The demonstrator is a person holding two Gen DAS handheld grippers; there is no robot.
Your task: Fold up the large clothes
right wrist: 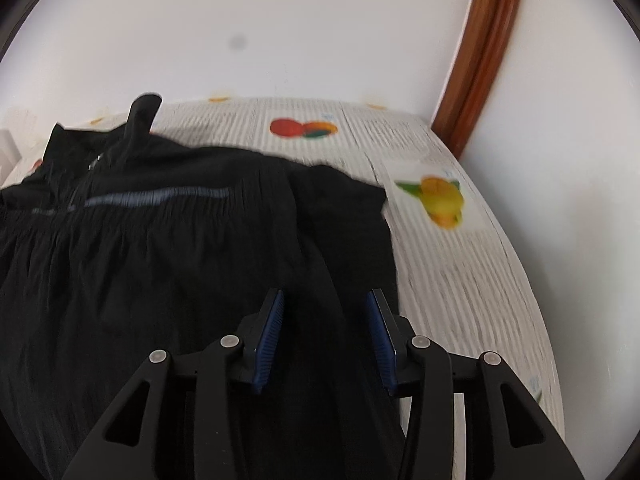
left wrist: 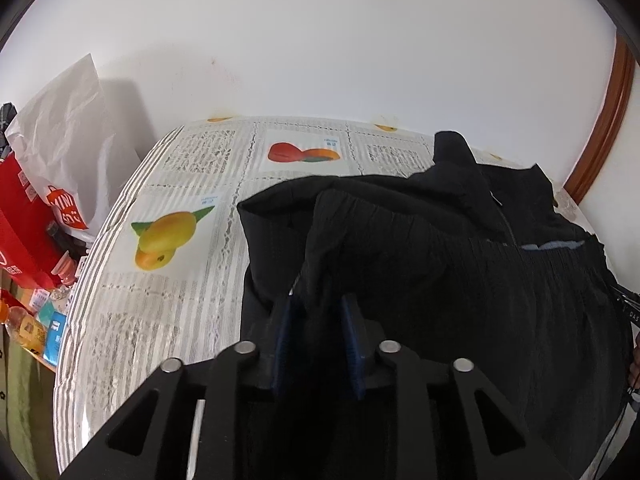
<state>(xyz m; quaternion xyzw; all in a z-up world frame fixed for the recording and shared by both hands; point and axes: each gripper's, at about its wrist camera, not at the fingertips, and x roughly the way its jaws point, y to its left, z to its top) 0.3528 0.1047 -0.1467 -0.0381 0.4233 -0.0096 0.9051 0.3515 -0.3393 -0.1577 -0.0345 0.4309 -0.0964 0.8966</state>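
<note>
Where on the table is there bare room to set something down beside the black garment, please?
The tablecloth is bare around the mango print, between the black garment and the table's left edge, and behind it by the wall. The right wrist view shows a bare strip right of it. Bags crowd the left.

Soft, even daylight fills both fisheye views; the white wall (left wrist: 320, 40) reads bright, the black garment (left wrist: 440, 260) nearly detailless. Edges bow and vignette. The right view is smeared, probably motion blur.
</note>
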